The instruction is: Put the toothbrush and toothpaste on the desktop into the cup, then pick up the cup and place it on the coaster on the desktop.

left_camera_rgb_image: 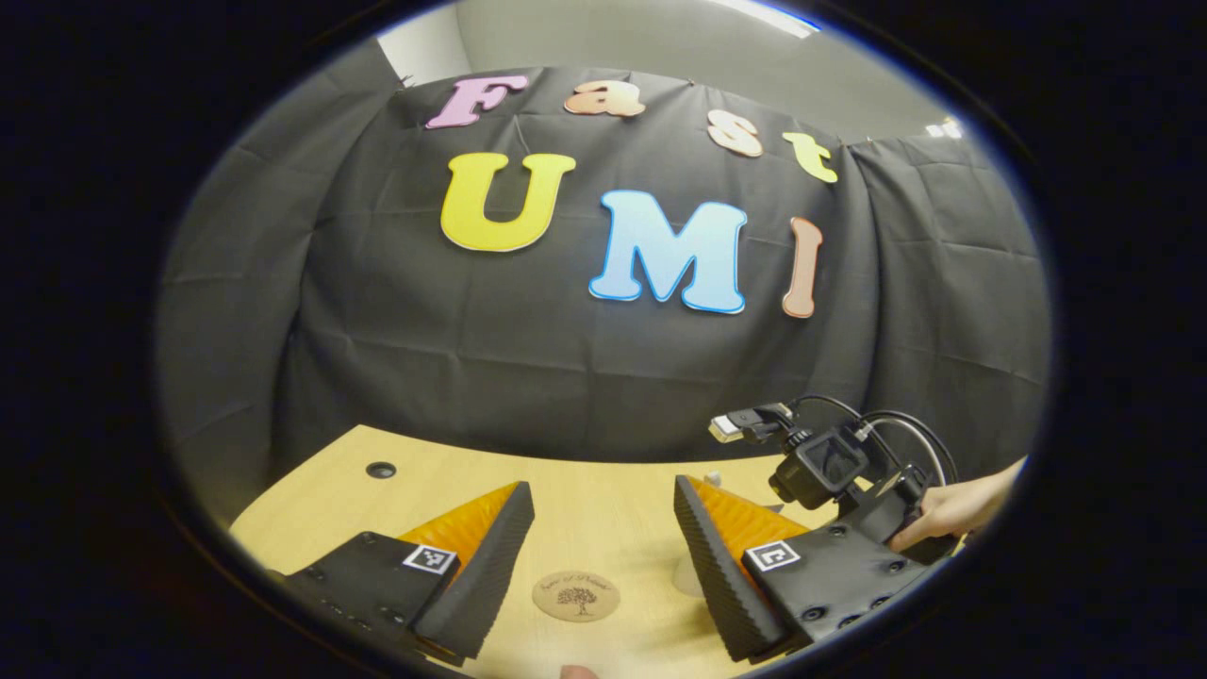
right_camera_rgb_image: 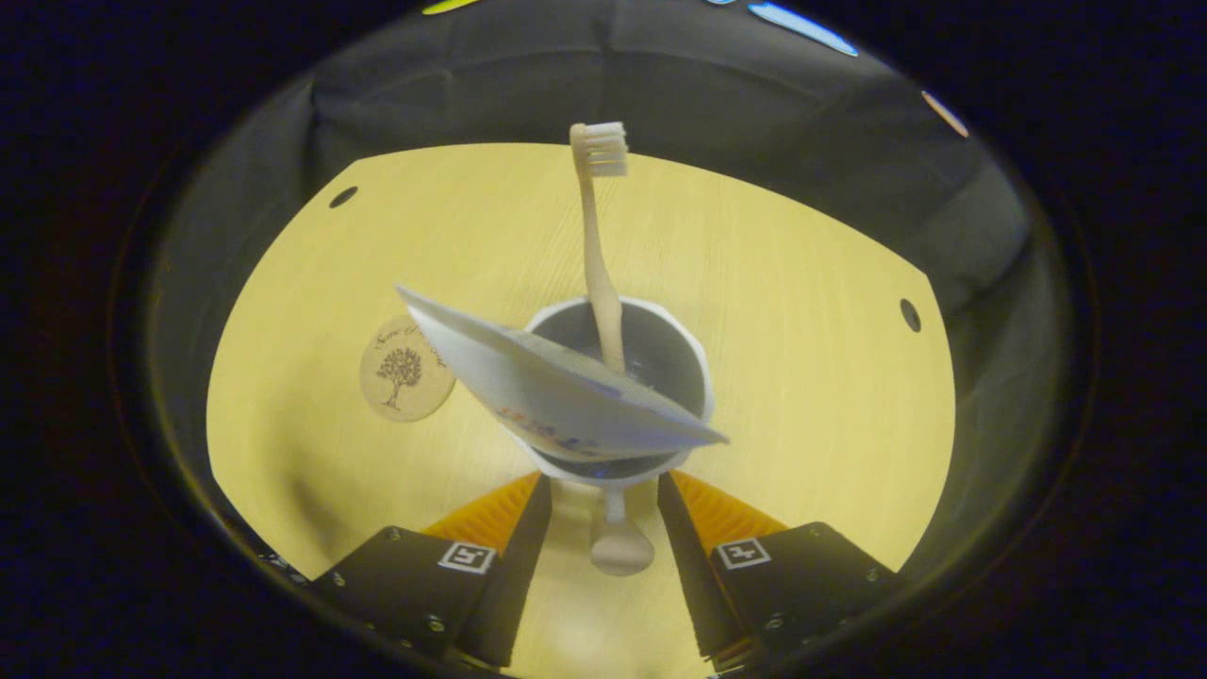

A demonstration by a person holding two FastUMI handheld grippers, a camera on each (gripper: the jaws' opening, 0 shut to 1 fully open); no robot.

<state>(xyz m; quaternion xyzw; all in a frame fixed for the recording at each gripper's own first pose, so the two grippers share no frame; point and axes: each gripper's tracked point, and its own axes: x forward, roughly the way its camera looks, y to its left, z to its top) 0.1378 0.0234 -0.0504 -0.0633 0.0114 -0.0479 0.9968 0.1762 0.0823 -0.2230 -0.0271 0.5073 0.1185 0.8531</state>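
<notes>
Toothbrush [right_camera_rgb_image: 594, 255] position: upright in the cup [right_camera_rgb_image: 693, 358], handle down inside the bowl, bristle head at the top and pointing toward the far edge of the desktop [right_camera_rgb_image: 801, 311]. Toothpaste tube [right_camera_rgb_image: 556, 396] position: tilted across the cup's mouth, resting on the near rim, with its flat crimped end out past the rim toward the coaster [right_camera_rgb_image: 405, 368]. The cup stands on the bare wood, near the coaster but apart from it. In the right gripper view, the cup's handle [right_camera_rgb_image: 620, 542] projects from the near wall and lies between the fingers of the right gripper [right_camera_rgb_image: 596, 523]. Jaw state, right: apart, with a gap visible on each side of the handle; no contact with the cup can be seen.

In the left gripper view, the left gripper [left_camera_rgb_image: 603, 547] is held low over the desktop [left_camera_rgb_image: 585, 490] with its jaws wide apart and nothing between them. The round coaster [left_camera_rgb_image: 576, 595], printed with a tree figure, lies flat on the wood between and just ahead of its fingers. To the right, a hand [left_camera_rgb_image: 952, 509] holds the other gripper [left_camera_rgb_image: 830, 481]; a small part of the pale cup [left_camera_rgb_image: 688, 577] shows beside the left gripper's right finger.
</notes>
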